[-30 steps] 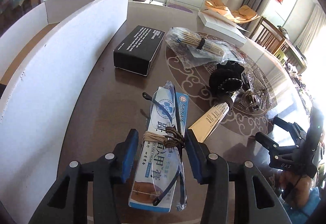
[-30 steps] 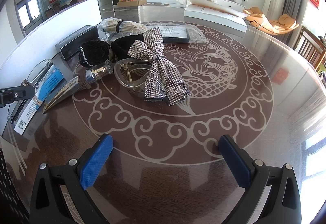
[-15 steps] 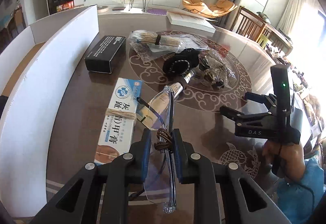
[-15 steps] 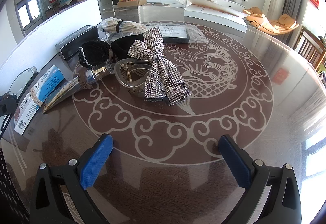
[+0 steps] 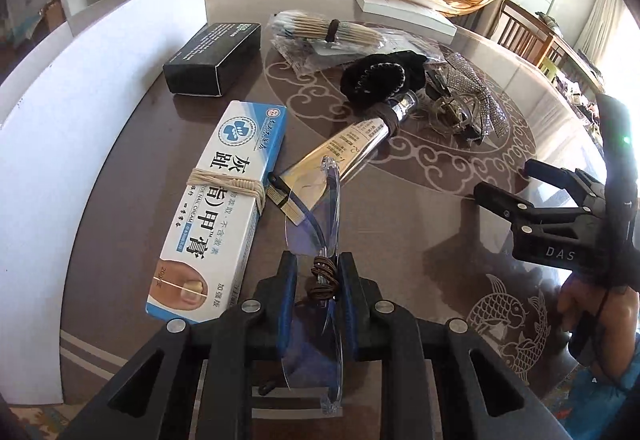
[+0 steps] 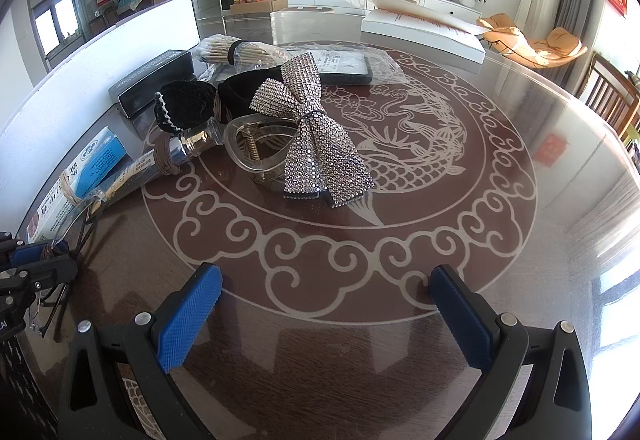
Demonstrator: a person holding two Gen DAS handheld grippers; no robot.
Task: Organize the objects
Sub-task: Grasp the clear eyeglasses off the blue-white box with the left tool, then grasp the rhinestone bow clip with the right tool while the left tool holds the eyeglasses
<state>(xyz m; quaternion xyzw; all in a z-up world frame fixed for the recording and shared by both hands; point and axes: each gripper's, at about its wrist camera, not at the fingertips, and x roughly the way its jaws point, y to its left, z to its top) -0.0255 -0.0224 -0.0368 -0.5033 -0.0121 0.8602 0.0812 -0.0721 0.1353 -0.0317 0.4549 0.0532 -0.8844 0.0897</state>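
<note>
Counter: glossy dark-brown round counter (image 6: 400, 360) under glass, inlaid with pale cloud scrolls and a dragon; a white board wall (image 5: 80, 120) curves along its far-left edge.
Glasses: clear rimless plastic glasses (image 5: 316, 208) with thin dark arms, folded and bound at the middle by a brown coiled hair tie (image 5: 324, 276).
Left claw: the left claw (image 5: 318, 280), blue ribbed pads on black arms, is pressed nearly together, pinching the glasses at the hair tie.
Cream box: long white-and-blue cardboard nail-cream box (image 5: 224, 208) wrapped with tan string, lying flat just left of the glasses.
Tube: gold-and-silver squeeze tube (image 5: 352, 144) with a clear cap and a brown band, lying slantwise beyond the lenses.
Bow clip: rhinestone-covered silver bow (image 6: 312, 136) on a clear plastic hair claw clip, glittering at the counter's middle.
Black fabric: fuzzy black scrunchie (image 6: 184, 108) with a white edge, touching the tube's cap.
Other boxes: matte black rectangular box (image 5: 212, 56) near the wall; bagged bundle of wooden sticks (image 5: 324, 32) beside it.
Right claw: the right claw (image 6: 324, 316) hangs spread wide above bare counter, holding nothing.
</note>
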